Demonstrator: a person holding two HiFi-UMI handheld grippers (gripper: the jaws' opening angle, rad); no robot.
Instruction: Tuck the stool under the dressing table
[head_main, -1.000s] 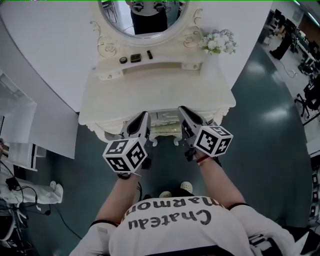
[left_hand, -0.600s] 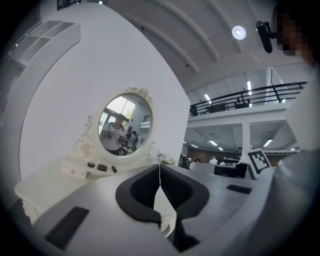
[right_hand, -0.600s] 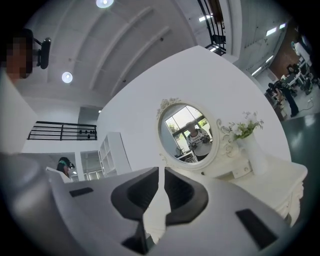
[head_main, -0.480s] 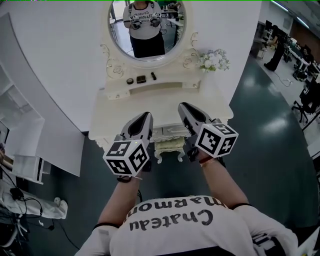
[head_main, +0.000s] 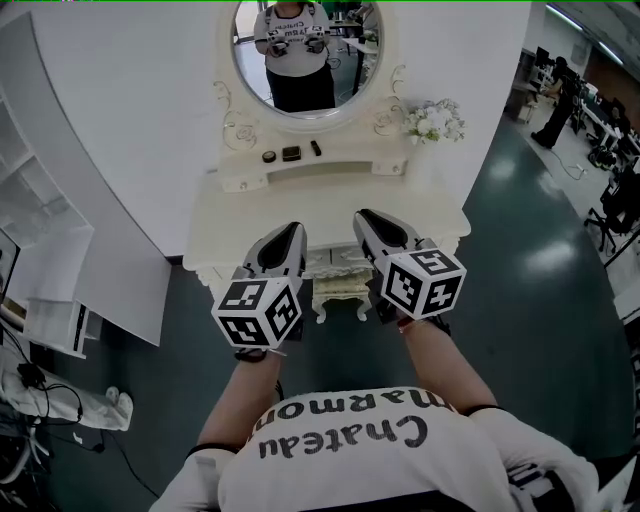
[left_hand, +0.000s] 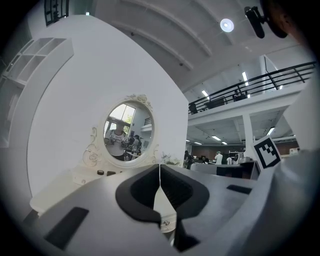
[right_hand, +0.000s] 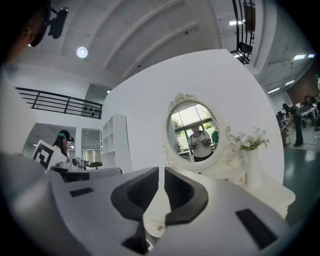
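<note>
Dressing table (head_main: 330, 205): cream-white, scalloped top edge, carved scrollwork, stood against white wall. Oval mirror (head_main: 300, 50) rose from its back edge. Stool (head_main: 340, 290): same cream, carved apron, curled legs. It sat tucked under table's front edge, centred, only front part showing. Left gripper (head_main: 291, 231) and right gripper (head_main: 364, 216) hovered over that front edge, either side of stool, both clenched on nothing. Flower vase (head_main: 433, 120) stood at back right corner.

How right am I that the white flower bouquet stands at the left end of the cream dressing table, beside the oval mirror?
No: the white flower bouquet stands at the right end of the cream dressing table, beside the oval mirror, as the head view shows.
</note>
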